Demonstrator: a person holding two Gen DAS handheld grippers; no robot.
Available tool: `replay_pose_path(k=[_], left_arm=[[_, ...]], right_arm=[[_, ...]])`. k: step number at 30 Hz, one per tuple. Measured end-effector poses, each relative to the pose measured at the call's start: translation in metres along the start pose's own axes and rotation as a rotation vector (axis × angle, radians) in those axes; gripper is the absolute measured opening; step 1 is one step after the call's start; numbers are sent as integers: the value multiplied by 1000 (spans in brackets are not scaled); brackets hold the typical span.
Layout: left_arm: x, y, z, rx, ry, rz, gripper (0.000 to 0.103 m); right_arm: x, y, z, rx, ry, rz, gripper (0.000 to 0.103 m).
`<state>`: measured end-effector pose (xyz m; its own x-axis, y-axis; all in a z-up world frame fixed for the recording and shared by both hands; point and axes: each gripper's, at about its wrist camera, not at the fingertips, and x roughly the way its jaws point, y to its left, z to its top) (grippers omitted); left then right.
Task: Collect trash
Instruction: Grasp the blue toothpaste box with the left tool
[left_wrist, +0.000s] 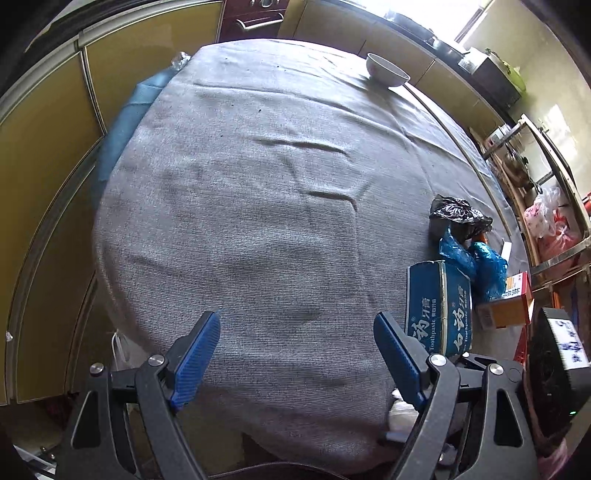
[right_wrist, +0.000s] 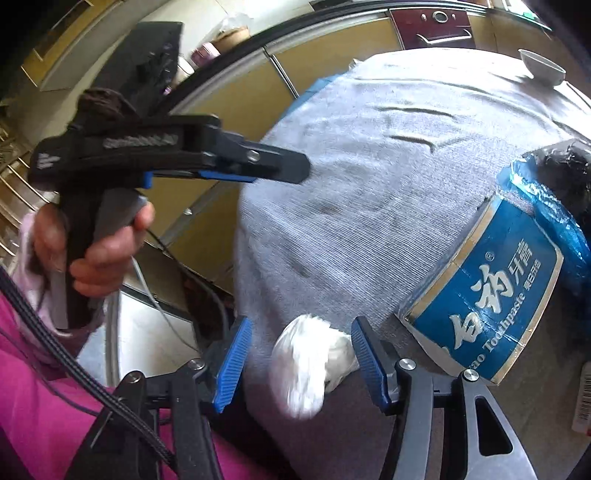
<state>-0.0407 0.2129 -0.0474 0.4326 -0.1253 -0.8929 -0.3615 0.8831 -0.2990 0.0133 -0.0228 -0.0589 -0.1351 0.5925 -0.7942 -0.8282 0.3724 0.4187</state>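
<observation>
A crumpled white tissue (right_wrist: 310, 362) lies at the near edge of the grey-clothed table (right_wrist: 369, 184), between the open jaws of my right gripper (right_wrist: 301, 354), apart from both pads. A blue toothpaste box (right_wrist: 491, 291) stands just right of it; it also shows in the left wrist view (left_wrist: 439, 306). Behind the box lie a blue plastic bag (left_wrist: 476, 258) and a black plastic bag (left_wrist: 458, 214). My left gripper (left_wrist: 295, 343) is open and empty above the cloth; in the right wrist view (right_wrist: 280, 166) it hovers at the table's left edge.
A white bowl (left_wrist: 388, 68) stands at the far edge of the table. An orange box (left_wrist: 506, 310) and a red-and-white box (left_wrist: 519, 286) lie right of the toothpaste box. Yellow cabinets (left_wrist: 55, 166) stand to the left, and cluttered shelves (left_wrist: 546, 221) to the right.
</observation>
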Motion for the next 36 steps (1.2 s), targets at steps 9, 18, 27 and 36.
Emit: replay_pose_path(k=[9, 18, 27, 36], left_arm=[[-1, -9, -2, 7, 5, -35, 85], [13, -94, 3, 214, 13, -42, 85], [47, -166, 0, 377, 50, 42, 86], [81, -160, -2, 386, 94, 89, 82]], right_arm=[[-14, 2, -20, -43, -9, -80, 37], [-55, -30, -56, 87, -81, -143, 36], [-81, -52, -85, 248, -131, -30, 39], [-102, -55, -96, 282, -179, 78, 61]])
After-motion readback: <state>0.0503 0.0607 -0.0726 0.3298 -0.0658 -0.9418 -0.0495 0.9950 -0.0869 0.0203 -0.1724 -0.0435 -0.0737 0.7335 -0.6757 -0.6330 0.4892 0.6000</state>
